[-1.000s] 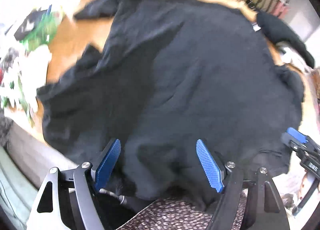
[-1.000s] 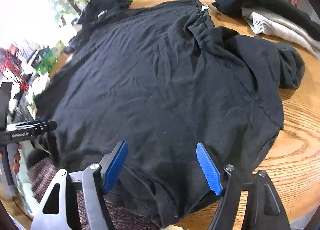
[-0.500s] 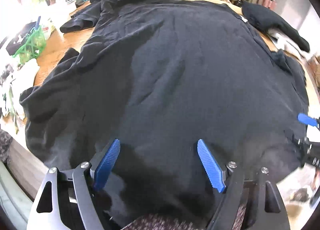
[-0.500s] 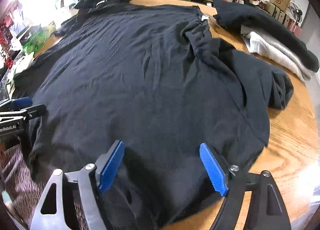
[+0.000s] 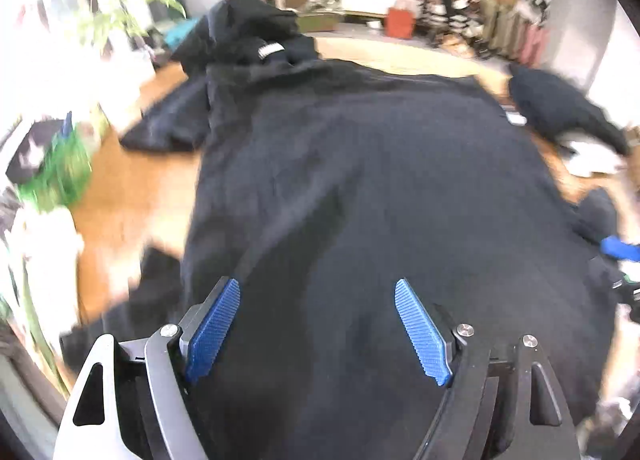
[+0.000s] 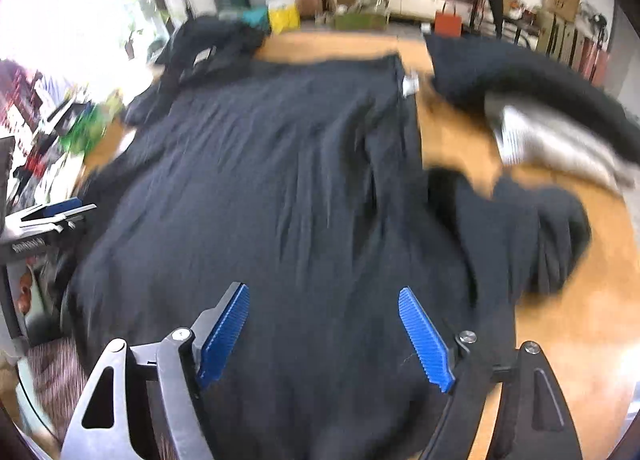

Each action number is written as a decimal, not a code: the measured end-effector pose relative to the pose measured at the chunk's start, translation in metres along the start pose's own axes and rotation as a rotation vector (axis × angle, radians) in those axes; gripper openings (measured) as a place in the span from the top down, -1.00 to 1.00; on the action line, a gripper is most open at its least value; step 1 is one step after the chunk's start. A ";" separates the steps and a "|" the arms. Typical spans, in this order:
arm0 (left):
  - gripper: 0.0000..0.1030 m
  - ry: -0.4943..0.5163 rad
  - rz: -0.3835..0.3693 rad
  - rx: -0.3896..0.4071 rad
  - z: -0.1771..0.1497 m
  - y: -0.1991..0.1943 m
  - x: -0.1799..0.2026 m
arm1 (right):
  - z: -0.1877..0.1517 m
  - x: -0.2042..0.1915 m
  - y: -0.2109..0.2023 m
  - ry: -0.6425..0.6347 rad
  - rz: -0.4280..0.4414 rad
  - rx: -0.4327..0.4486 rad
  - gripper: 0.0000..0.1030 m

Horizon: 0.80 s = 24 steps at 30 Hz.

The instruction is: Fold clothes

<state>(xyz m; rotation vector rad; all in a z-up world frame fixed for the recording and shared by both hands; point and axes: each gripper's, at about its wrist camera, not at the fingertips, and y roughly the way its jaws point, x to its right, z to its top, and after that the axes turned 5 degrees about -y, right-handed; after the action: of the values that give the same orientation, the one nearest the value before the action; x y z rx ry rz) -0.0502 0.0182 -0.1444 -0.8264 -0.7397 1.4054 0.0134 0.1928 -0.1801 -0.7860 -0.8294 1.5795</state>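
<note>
A large black T-shirt (image 6: pixel 280 188) lies spread flat over a round wooden table (image 6: pixel 576 324), covering most of it. Its hem hangs at the near edge of the table, close to the person; its collar end lies at the far edge. The long axis of the shirt runs straight away from both grippers.

The left gripper (image 5: pixel 318 324) hovers over the near part of the shirt, toward its left side, blue pads spread wide with only cloth below them and nothing gripped. The right gripper (image 6: pixel 324 332) hovers over the near part toward the right side; its jaws have just been opening and stand apart, with nothing pinched between them.

One sleeve (image 6: pixel 540 236) lies bunched toward the right edge of the table, nearer the right gripper. The other sleeve (image 5: pixel 168 128) stretches toward the far left edge, nearer the left gripper. A heap of dark clothing (image 5: pixel 248 36) sits at the far edge, and a dark and grey stack (image 6: pixel 552 120) at the far right.

Judging by this layout, each gripper is placed to take the side of the shirt beneath it. Both views are blurred.
</note>
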 end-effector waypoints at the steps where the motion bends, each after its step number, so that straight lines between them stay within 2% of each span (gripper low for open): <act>1: -0.57 0.006 0.007 -0.007 0.008 0.011 0.005 | 0.015 0.002 0.012 0.016 -0.007 0.005 -0.58; 6: -0.61 -0.068 -0.048 -0.039 0.026 0.048 -0.002 | 0.069 -0.006 0.070 0.032 -0.024 0.002 -0.53; 8: -0.61 -0.078 -0.037 -0.020 0.026 0.050 -0.017 | 0.073 -0.003 0.087 0.051 -0.040 -0.038 -0.57; 11: -0.61 -0.096 -0.029 0.006 0.024 0.051 -0.046 | 0.070 0.009 0.090 0.028 -0.087 -0.037 -0.66; 14: -0.61 -0.089 -0.041 0.006 0.026 0.052 -0.064 | 0.068 0.027 0.087 0.006 -0.051 -0.027 -0.67; 16: -0.61 -0.076 -0.066 -0.020 0.029 0.052 -0.064 | 0.070 0.035 0.085 0.023 -0.007 -0.035 -0.65; 17: -0.60 -0.078 -0.111 -0.029 0.034 0.049 -0.062 | 0.072 0.040 0.084 0.045 0.011 -0.044 -0.63; 19: -0.60 -0.080 -0.193 0.001 0.044 0.039 -0.057 | 0.080 0.043 0.080 0.092 0.044 -0.078 -0.40; 20: -0.61 -0.070 -0.212 0.025 0.053 0.036 -0.052 | 0.086 0.040 0.076 0.090 0.062 -0.071 -0.41; 21: -0.61 -0.057 -0.223 0.051 0.064 0.034 -0.045 | 0.093 0.036 0.071 0.073 0.063 -0.045 -0.52; 22: -0.61 -0.040 -0.212 0.069 0.073 0.037 -0.037 | 0.103 0.029 0.069 0.041 0.034 -0.014 -0.67; 24: -0.61 -0.011 -0.143 0.066 0.095 0.059 -0.020 | 0.123 0.017 0.080 -0.017 -0.040 -0.002 -0.68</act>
<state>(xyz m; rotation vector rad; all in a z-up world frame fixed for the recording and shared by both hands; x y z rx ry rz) -0.1627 0.0027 -0.1428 -0.7014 -0.7427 1.2999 -0.1338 0.1878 -0.1840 -0.7535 -0.8539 1.5520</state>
